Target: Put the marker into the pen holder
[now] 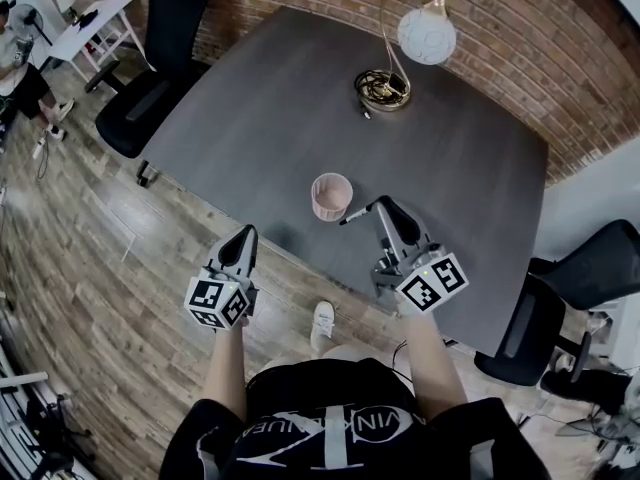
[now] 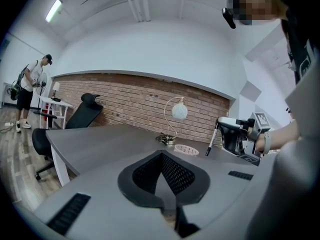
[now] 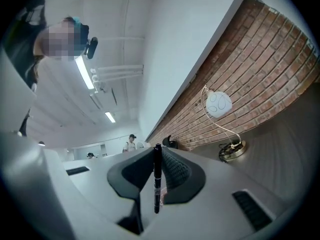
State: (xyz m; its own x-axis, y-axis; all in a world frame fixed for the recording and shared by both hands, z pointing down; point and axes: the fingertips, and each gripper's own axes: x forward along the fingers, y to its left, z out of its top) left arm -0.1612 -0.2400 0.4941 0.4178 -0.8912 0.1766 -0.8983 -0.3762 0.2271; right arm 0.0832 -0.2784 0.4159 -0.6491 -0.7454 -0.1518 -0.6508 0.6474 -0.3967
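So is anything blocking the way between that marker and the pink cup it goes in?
Nothing visible does. The marker, clamped in the right gripper's jaws, hangs just beside the pen holder's rim, with only open air and bare table between them. The lamp stands well back, out of the way.

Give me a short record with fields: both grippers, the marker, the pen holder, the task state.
left gripper: jaws together, empty, before the table's near edge
right gripper: shut on the marker
marker: above the table, beside the pen holder
pen holder: pink, upright on the table
task state: marker not yet in the holder
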